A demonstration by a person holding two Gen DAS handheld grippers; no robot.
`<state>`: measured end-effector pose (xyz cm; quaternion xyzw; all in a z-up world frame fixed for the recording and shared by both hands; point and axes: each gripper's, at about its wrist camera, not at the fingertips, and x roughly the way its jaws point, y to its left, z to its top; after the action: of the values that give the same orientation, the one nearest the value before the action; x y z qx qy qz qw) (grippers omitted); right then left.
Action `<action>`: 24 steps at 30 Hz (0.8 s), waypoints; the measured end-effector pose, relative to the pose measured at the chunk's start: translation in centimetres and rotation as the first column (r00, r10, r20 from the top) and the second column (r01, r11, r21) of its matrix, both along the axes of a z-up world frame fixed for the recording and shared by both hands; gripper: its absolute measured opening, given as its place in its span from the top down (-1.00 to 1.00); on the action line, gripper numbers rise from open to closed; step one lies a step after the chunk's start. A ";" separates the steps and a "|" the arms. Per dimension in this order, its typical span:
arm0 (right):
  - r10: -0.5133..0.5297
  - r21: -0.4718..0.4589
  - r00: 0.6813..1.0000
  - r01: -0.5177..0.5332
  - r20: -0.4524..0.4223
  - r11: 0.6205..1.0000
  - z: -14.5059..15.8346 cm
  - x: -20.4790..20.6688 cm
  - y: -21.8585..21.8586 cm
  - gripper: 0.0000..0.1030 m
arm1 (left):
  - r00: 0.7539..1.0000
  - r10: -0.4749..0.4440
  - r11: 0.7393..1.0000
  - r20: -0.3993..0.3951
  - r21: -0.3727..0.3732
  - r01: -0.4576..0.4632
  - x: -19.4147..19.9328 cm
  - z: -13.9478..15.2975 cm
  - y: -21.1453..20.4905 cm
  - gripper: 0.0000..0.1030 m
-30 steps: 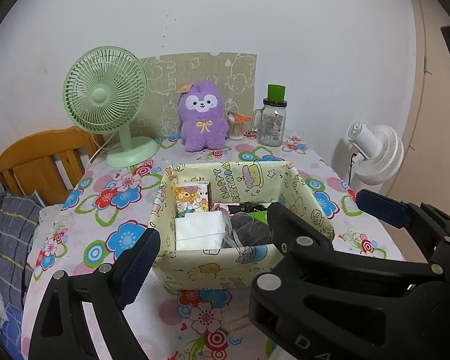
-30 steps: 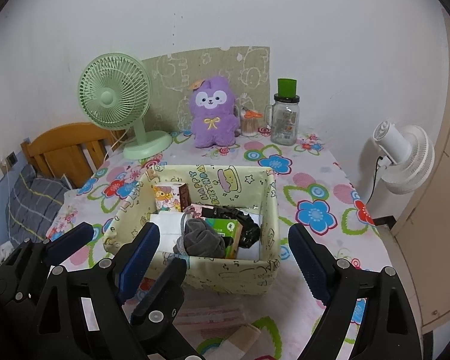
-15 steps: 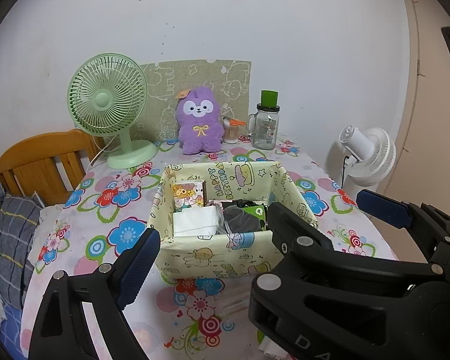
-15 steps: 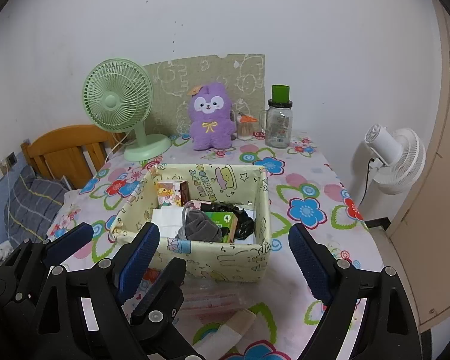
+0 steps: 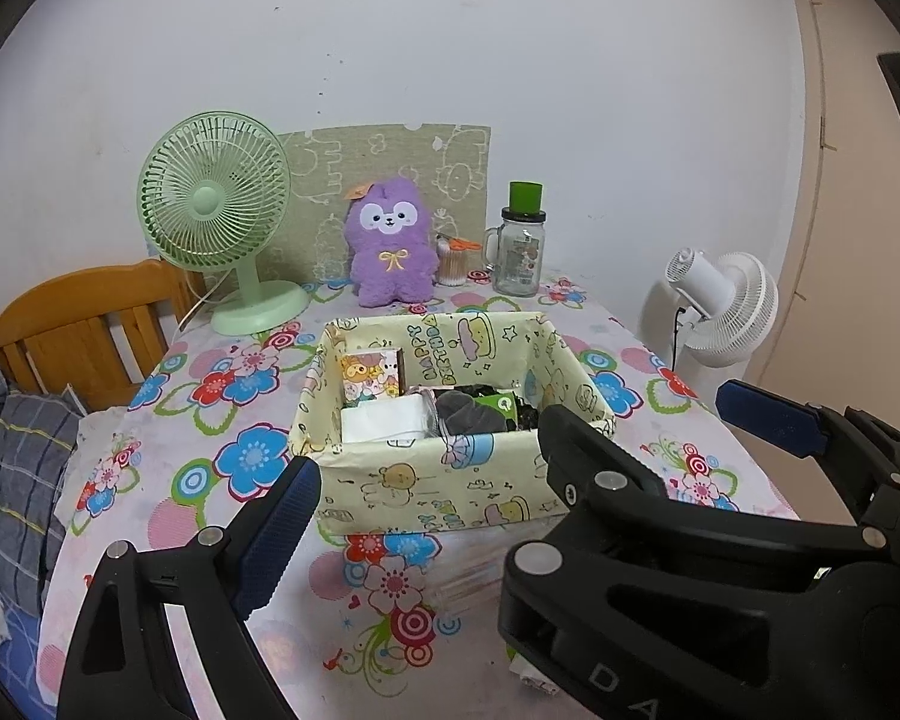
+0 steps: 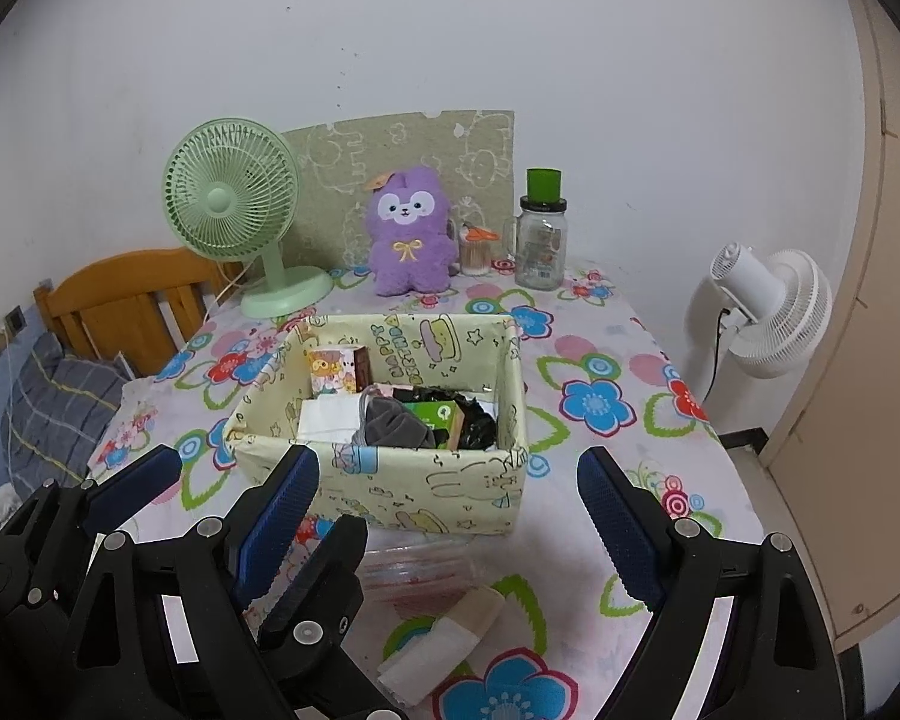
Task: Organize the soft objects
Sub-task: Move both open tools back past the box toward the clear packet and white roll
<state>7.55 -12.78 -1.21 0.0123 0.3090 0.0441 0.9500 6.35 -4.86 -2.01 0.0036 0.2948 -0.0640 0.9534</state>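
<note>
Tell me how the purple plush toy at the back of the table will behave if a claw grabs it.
The purple plush toy looks fluffy and stuffed, so it will probably squash under the pads rather than resist. It is likely light for its size. It stands upright near the wall, so a push would probably tip it, not slide it.

Open-topped yellow cartoon-print fabric box (image 6: 390, 468) mid-frame, bare flowered tablecloth (image 6: 600, 402) right of it, clear plastic packet (image 6: 417, 570) blocking lower centre.

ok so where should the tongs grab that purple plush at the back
Judging from its pose, grip the purple plush across its round body, just below the head. It sits upright facing forward, so come straight in from the front, over the box. Keep the tongs level to avoid the toothpick jar beside it.
</note>
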 end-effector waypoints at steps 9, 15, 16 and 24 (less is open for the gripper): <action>-0.014 -0.003 1.000 0.014 -0.023 1.000 -1.4 -0.6 -0.2 -0.75 | 1.000 -0.011 1.000 -0.014 0.008 0.011 -0.5 -1.2 -0.2 -0.80; -0.008 0.000 0.999 0.008 -0.039 1.000 -2.6 -0.5 -0.2 -0.75 | 0.999 -0.017 1.000 -0.028 0.022 0.018 -0.6 -2.3 -0.4 -0.80; -0.007 0.001 0.999 0.007 -0.043 1.000 -2.8 -0.5 -0.2 -0.75 | 0.999 -0.019 1.000 -0.031 0.023 0.020 -0.6 -2.4 -0.5 -0.80; -0.017 0.002 0.997 0.017 -0.078 1.000 -4.4 0.0 -0.3 -0.75 | 0.997 -0.029 0.999 -0.070 0.031 0.031 -0.1 -3.9 -0.7 -0.72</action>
<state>7.51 -13.08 -5.61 0.0179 0.3458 0.0358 0.9375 6.27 -5.53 -5.86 0.0210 0.3286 -0.0738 0.9413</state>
